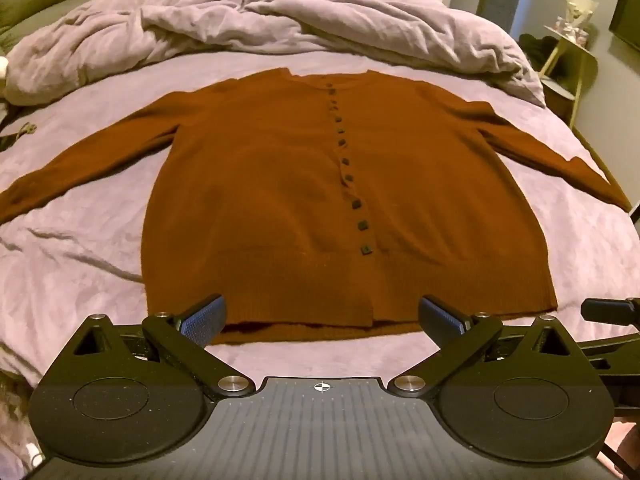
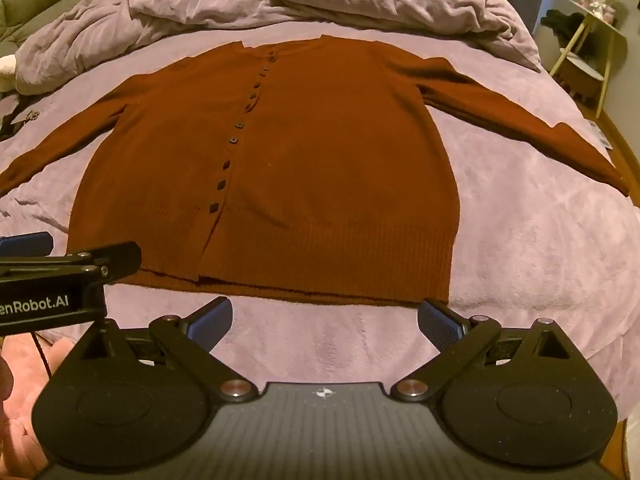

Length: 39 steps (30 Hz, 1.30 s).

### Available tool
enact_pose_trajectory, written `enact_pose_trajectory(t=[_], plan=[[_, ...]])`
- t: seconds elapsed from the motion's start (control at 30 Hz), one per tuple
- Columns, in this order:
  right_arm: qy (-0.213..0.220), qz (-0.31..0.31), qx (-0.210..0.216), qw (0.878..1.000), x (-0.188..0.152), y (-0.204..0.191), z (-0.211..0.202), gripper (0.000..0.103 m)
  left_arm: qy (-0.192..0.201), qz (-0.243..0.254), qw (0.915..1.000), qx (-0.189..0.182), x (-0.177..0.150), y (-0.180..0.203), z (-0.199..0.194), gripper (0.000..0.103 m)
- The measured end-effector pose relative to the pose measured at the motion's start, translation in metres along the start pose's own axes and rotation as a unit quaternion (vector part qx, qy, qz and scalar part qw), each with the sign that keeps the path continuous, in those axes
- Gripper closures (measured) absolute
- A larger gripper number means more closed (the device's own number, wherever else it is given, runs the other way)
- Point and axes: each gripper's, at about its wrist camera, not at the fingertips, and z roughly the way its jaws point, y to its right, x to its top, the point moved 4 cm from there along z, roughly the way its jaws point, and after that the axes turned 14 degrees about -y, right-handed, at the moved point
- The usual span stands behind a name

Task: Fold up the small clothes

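Note:
A rust-brown buttoned cardigan (image 1: 280, 200) lies flat and face up on the bed, both sleeves spread out to the sides; it also shows in the right wrist view (image 2: 320, 160). My left gripper (image 1: 322, 320) is open and empty, hovering just above the cardigan's hem near the button line. My right gripper (image 2: 325, 320) is open and empty, a little in front of the hem's right part, not touching it. The left gripper's body (image 2: 60, 276) shows at the left edge of the right wrist view.
The bed has a lilac sheet (image 1: 80, 248). A crumpled lilac duvet (image 1: 280, 12) is piled behind the cardigan. A small side table (image 1: 572, 52) stands off the bed's right side. A grey sofa (image 1: 36, 0) is at the far left.

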Motion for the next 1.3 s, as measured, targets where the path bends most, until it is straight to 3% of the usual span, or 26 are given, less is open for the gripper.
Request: enact_pose_trajectory(t=[1.3], plan=[[0.012,0.010,-0.015,1.000,0.0027,0.0046,-0.0005,0.004,-0.001,-0.009,0.9999,0.006,0.0011,-0.0043,0.0001,0.000]])
